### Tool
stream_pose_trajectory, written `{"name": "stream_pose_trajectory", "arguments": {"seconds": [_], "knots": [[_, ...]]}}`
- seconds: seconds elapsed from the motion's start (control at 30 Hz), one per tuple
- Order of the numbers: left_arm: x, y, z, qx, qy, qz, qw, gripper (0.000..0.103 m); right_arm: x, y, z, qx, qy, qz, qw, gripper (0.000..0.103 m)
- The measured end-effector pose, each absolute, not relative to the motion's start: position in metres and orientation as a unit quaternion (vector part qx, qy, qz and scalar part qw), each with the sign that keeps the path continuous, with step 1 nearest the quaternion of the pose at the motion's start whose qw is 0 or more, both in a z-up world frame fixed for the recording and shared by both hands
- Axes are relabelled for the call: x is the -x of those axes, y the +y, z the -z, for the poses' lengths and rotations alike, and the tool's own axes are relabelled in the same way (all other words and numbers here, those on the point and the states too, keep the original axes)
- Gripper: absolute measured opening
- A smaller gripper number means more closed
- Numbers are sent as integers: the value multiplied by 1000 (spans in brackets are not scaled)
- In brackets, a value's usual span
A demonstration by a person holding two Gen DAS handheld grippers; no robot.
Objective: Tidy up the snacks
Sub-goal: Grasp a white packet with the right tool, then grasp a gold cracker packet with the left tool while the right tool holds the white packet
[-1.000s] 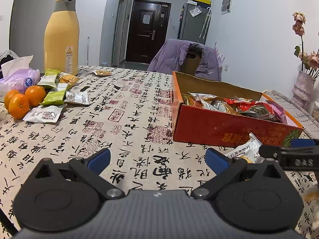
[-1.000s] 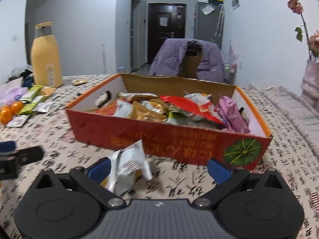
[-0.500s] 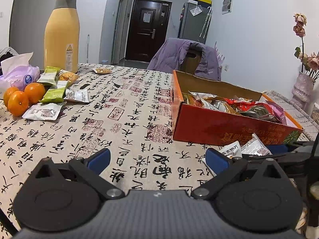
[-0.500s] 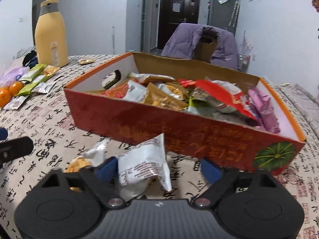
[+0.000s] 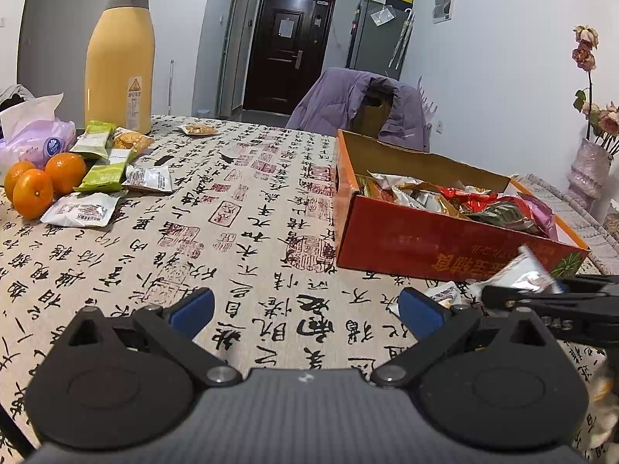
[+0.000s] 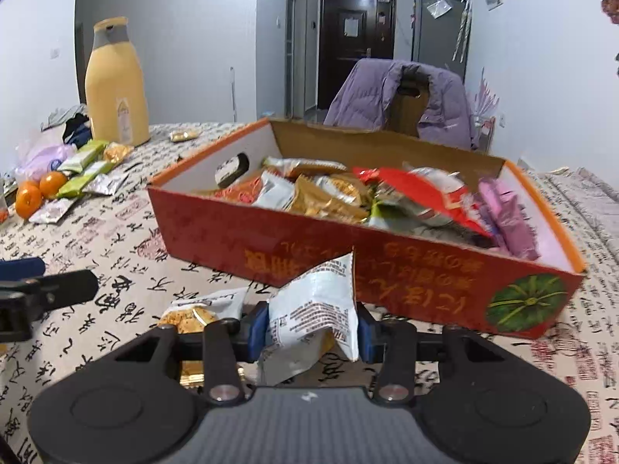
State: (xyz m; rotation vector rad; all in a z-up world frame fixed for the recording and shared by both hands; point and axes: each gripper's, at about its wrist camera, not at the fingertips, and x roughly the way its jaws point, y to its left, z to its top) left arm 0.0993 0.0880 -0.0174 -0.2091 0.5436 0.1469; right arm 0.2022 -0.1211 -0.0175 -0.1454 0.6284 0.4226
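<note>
A red cardboard box (image 6: 309,247) full of snack packets stands on the table; it also shows in the left wrist view (image 5: 425,243). My right gripper (image 6: 311,328) is shut on a white snack packet (image 6: 317,309) and holds it just in front of the box's near wall. The same packet (image 5: 518,274) shows in the left wrist view. A second packet with golden biscuits (image 6: 197,309) lies on the cloth to its left. My left gripper (image 5: 305,307) is open and empty above the tablecloth, left of the box.
Loose snack packets (image 5: 104,178), oranges (image 5: 42,181), a purple tissue pack (image 5: 38,139) and a tall yellow flask (image 5: 120,58) sit at the far left. A chair with a purple jacket (image 5: 359,108) stands behind the table. A vase of flowers (image 5: 592,166) stands at the right.
My right gripper has closed on the white packet and lifted it off the cloth toward the box. The left gripper has barely moved and stays open.
</note>
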Motion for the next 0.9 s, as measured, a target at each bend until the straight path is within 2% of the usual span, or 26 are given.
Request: {"name": "stream_pose_trajectory", "arguments": {"seconds": [0.47,0.9], "knots": [[-109,73,13,82,298,-73,948,103,-202,-200,16,40,296,-141,944,44],[-144,11,5,64,328,-41,942,103,-209,-236,28,14,287,-126,950,45]]}}
